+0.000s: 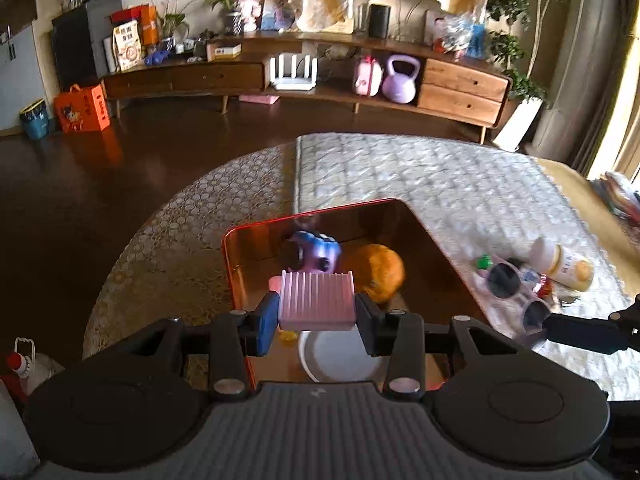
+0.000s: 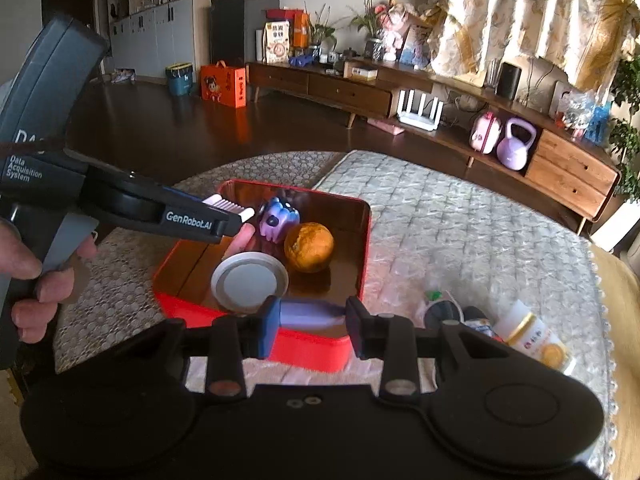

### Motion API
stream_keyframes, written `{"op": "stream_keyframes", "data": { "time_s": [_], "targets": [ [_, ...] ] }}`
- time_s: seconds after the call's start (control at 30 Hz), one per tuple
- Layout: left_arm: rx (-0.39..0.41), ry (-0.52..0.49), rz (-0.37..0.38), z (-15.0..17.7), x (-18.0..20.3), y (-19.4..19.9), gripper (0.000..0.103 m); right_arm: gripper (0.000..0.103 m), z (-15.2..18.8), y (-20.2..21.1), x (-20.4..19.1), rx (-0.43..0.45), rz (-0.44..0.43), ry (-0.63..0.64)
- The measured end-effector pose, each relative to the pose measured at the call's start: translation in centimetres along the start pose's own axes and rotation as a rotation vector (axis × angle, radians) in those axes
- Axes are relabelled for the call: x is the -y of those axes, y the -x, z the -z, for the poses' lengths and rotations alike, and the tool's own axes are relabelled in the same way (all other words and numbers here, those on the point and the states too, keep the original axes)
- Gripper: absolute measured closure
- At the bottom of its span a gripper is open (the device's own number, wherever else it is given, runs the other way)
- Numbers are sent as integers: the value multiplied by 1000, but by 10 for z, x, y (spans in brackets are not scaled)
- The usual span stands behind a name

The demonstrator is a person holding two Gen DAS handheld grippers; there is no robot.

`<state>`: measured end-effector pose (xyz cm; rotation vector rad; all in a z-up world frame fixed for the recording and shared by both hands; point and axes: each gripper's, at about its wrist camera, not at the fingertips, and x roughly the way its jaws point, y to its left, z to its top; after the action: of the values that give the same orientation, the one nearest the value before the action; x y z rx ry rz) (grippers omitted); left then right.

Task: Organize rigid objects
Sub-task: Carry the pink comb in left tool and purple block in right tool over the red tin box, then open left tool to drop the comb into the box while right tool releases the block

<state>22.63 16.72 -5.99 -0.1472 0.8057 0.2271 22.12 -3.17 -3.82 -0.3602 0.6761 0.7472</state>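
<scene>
Writing: "GenRobot.AI" on the left gripper's arm; "Data Acquisition System" on its grey handle, held by a person's hand [image 2: 28, 280].
Left gripper [image 1: 317, 316]: fingers clamped on a pink ribbed block [image 1: 317, 300], ribs running away from the camera; pointed steeply down over the red tray's near-left part.
Red tray [image 2: 256, 322]: sits where the round counter [image 2: 116, 280] meets the quilted mat [image 2: 460, 232]; holds a white lid [image 2: 250, 282], a purple toy [image 2: 278, 218] and an orange [image 2: 309, 247], toy beside orange.
Right gripper [image 2: 312, 322]: fingers clamped on a lavender piece [image 2: 308, 314], long axis crosswise between the pads, above the tray's near wall.
Mat, right edge: sunglasses [image 1: 514, 288] beside a lying yellow-labelled bottle [image 1: 564, 266], label unreadable.
</scene>
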Motion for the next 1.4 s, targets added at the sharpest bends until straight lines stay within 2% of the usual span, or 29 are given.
{"op": "stream_keyframes", "data": {
  "time_s": [0.17,0.37,0.67,0.93,1.17,1.33,1.4],
  "targets": [
    [-9,-10,-28,-5,-4,-21,62,68,-6,-23,0,-27,-12,19],
    [-60,-36,-38,-6,-2,-47,62,68,-8,-51,-4,-54,-2,57],
    [-98,-42,-50,-6,-1,-68,62,68,-6,-74,-15,-89,-12,102],
    [-106,-51,-55,-5,1,-74,63,64,-1,-77,-10,-104,-25,72],
    [-118,-25,-55,-3,-1,-73,62,57,-2,-61,-10,-81,-46,47],
    [-118,-12,-58,0,-3,-66,61,44,-3,-47,-10,-59,-58,27],
    [-114,-9,-56,0,-4,-61,59,44,-4,-42,-10,-51,-62,19]
  ]
}}
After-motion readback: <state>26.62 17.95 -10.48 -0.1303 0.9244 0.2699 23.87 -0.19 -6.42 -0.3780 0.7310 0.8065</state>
